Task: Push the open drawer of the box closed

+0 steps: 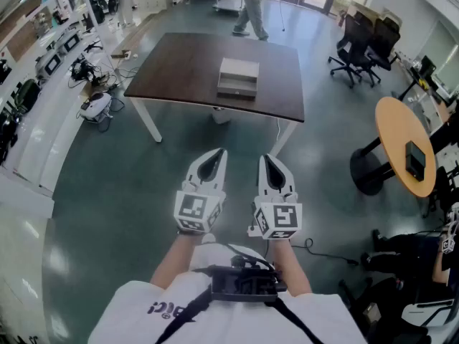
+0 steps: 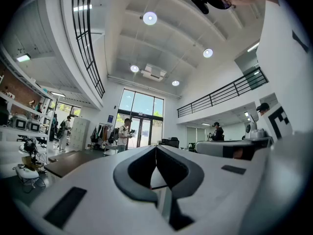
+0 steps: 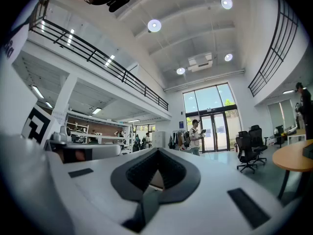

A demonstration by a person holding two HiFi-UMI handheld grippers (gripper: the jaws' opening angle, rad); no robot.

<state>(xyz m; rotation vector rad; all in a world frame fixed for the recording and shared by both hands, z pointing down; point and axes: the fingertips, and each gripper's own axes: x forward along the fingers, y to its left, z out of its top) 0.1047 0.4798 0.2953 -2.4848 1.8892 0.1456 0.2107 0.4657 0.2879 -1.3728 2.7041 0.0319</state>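
The person stands on the grey floor [image 1: 122,185] back from the tabletop [image 1: 179,67], with both tools held side by side just in front of the chest, tips pointing ahead. The left tool [image 1: 217,154] has its jaws brought together, the tips meeting with nothing between them; its own view [image 2: 156,150] shows the same. The right tool [image 1: 267,158], just beside it, is likewise closed tip to tip on nothing, as its own view [image 3: 157,153] confirms. Neither tool touches anything.

Well ahead of both tools, across a stretch of bare floor, the box [image 1: 239,70] sits on the dark tabletop, slightly to the right tool's side of its middle. Its drawer [image 1: 237,90] stands out from the side of the box that faces the tools, toward the near edge of the tabletop.

Beyond the tabletop, farther from the tools, a person [image 1: 251,6] walks across the room. Off to the right of the right tool there is a second, round tabletop [image 1: 398,131] with a small black object [image 1: 416,160] on it, and black office chairs [image 1: 362,45] are grouped farther on past it.
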